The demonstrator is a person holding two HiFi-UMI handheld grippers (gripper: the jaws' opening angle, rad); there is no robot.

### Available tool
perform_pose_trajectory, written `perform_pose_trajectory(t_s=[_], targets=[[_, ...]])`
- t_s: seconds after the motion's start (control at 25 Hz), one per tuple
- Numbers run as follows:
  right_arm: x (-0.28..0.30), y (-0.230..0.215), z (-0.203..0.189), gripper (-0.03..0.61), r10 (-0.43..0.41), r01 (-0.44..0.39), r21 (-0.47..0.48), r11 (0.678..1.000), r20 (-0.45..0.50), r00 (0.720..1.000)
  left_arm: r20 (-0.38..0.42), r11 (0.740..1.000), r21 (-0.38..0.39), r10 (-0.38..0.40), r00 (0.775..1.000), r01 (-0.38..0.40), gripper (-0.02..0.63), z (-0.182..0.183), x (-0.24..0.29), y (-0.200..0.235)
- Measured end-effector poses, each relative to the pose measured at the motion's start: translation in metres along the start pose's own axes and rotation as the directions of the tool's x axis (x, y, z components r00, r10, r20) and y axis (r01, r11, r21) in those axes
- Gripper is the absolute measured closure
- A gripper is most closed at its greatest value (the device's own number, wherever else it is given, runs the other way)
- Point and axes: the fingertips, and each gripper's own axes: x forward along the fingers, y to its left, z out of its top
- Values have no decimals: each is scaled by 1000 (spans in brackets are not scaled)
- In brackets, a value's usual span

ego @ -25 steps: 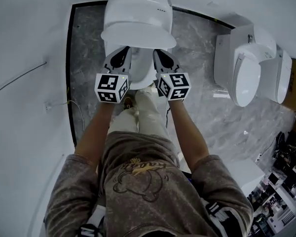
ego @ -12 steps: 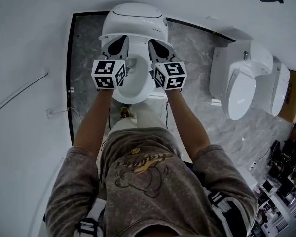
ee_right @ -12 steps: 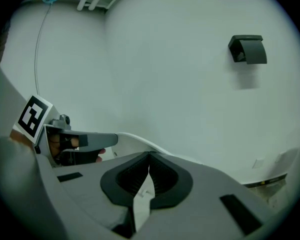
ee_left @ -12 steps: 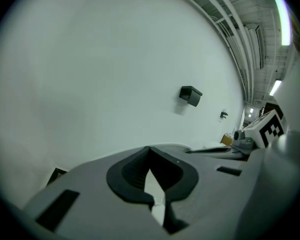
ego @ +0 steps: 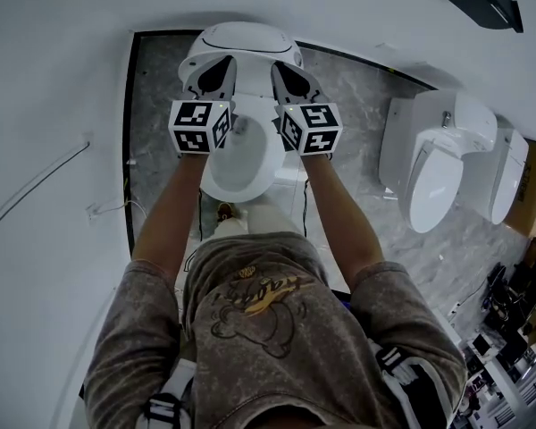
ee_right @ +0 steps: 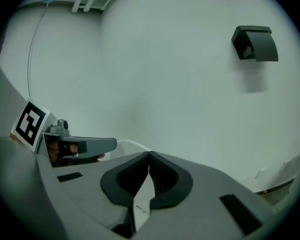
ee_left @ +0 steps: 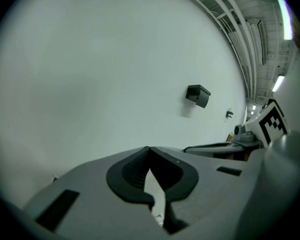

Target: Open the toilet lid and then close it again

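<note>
- Change: the left gripper [ego: 220, 64] and right gripper [ego: 284, 68] have moved forward together toward the wall. A second ago the toilet lid [ego: 241, 41] hung half-raised over the bowl [ego: 239, 164]. It now stands upright at the back and the bowl is uncovered.
- Meaning for the task: the opening half is judged done, or all but done. Closing the lid is still to come.
- Left gripper: jaws pressed together tip to tip, nothing clamped (its own view shows only white wall ahead).
- Right gripper: same state, jaws together and empty.
- Contact: in the head view both sets of tips sit at the raised lid's front face, one on each side. Whether they actually touch it cannot be confirmed.
- Surroundings: a second toilet [ego: 438, 164] stands well apart to the right on the marbled floor [ego: 357, 88]. A black wall box [ee_right: 255, 43] is mounted higher up.
</note>
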Motion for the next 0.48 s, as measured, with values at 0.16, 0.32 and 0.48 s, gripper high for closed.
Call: perform_pose_trajectory(t_s=[0.16, 0.32, 0.48], targets=[[-1, -16, 20, 551, -24, 23, 13, 1000, 37, 999, 25, 1000, 18, 7, 1000, -8, 604, 17, 3, 4], [-2, -24, 31, 551, -34, 33, 23, 999, 51, 998, 38, 999, 30, 15, 999, -16, 603, 32, 6, 8], [1, -28, 37, 551, -29, 28, 31, 999, 48, 998, 32, 999, 49, 10, 999, -12, 603, 43, 14, 7]])
